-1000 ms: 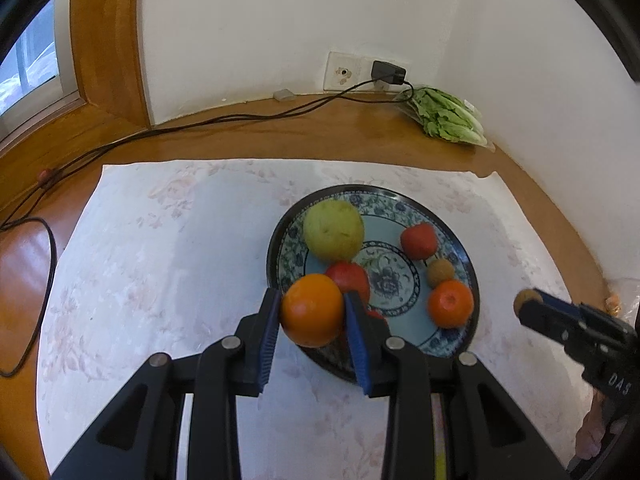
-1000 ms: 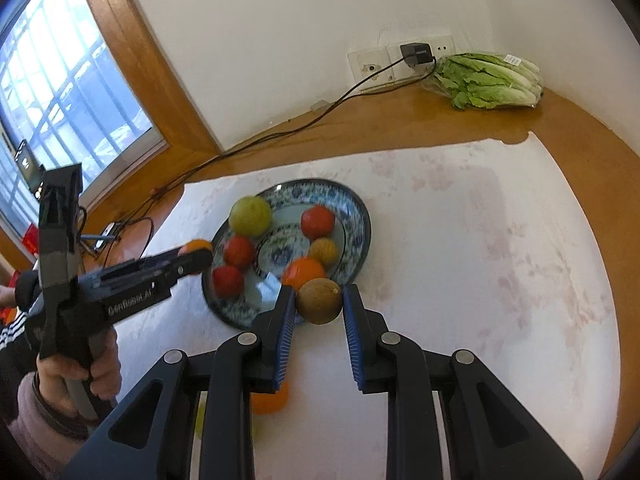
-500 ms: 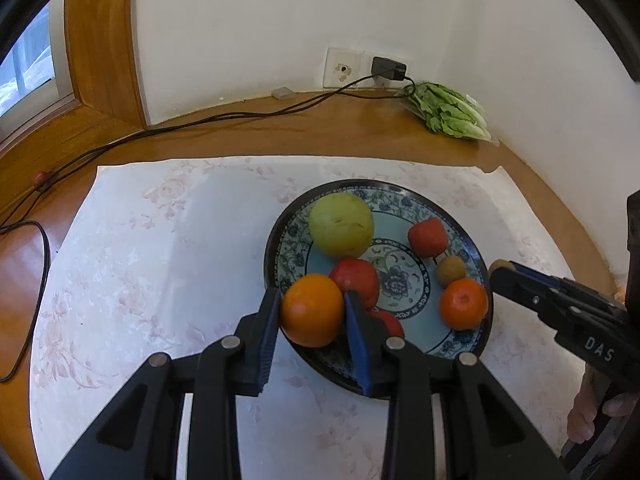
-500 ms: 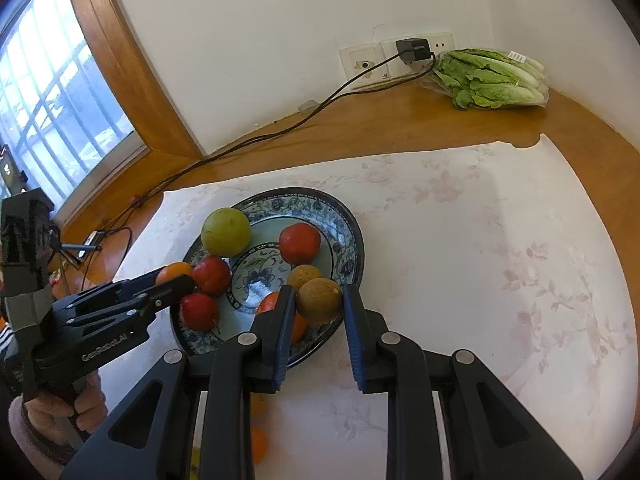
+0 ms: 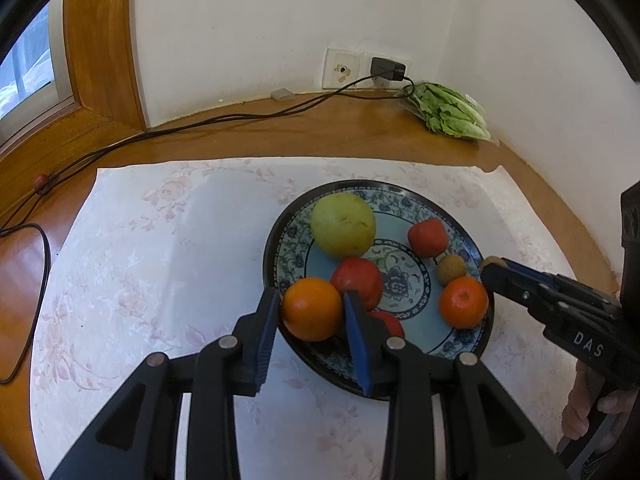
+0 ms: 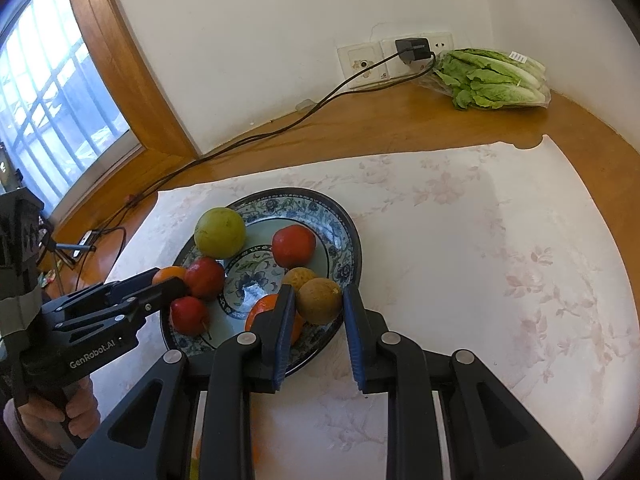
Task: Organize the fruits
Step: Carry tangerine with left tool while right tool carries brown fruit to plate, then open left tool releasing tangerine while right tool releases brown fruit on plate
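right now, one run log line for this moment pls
left gripper: shut on orange | right gripper: shut on brown fruit | both over plate rim

Counted: one patterned plate (image 5: 476, 240); two oranges (image 5: 311, 309); three red fruits (image 5: 427, 237); one green fruit (image 5: 343, 225); two brown fruits (image 6: 319, 300); one bagged lettuce (image 6: 493, 78).

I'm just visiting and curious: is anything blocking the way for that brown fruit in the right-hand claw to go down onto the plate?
Partly. The brown fruit in the right gripper hangs at the plate's near rim, with a tangerine and another brown fruit lying close beside it. The plate's blue centre looks free.
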### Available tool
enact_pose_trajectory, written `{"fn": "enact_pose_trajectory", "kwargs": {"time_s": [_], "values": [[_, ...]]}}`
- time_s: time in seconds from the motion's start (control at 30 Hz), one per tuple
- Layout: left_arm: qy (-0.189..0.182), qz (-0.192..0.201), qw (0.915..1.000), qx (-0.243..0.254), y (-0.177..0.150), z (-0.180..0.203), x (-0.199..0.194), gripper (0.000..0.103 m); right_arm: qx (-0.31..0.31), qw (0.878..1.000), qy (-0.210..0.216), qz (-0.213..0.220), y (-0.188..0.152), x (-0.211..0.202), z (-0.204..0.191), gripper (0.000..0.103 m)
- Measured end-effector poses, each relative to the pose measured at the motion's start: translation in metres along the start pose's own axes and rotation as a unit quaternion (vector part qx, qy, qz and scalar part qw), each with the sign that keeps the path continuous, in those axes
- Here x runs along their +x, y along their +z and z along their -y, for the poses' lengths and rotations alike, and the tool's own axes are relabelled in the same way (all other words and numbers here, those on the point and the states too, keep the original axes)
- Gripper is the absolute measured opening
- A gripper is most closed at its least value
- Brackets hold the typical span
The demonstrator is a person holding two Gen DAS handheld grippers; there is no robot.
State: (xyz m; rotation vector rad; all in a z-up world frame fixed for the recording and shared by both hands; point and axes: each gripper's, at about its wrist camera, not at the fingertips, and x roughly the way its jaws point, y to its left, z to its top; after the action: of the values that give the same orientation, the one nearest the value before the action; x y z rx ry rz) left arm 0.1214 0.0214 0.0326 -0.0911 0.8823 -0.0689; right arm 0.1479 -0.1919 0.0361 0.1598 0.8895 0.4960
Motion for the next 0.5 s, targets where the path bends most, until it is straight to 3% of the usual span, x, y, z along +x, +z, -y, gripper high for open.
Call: {"fn": "enact_pose_trajectory", "kwargs": {"time_s": [0.13, 0.33, 0.5], "values": [[-0.003, -0.004, 1.0000, -0.003, 0.000, 0.000, 0.000, 0.042, 0.003, 1.000, 0.004, 0.001, 0.001, 0.001, 0.002, 0.029], [-0.009, -0.007, 0.9999, -0.005, -0.001, 0.000, -0.004, 0.043, 0.004, 1.000, 0.001, 0.001, -0.001, -0.001, 0.001, 0.034], [-0.012, 0.001, 0.9999, -0.007, -0.003, 0.001, -0.014, 0.053, 0.007, 1.000, 0.004, 0.002, -0.003, -0.006, 0.002, 0.035]]}}
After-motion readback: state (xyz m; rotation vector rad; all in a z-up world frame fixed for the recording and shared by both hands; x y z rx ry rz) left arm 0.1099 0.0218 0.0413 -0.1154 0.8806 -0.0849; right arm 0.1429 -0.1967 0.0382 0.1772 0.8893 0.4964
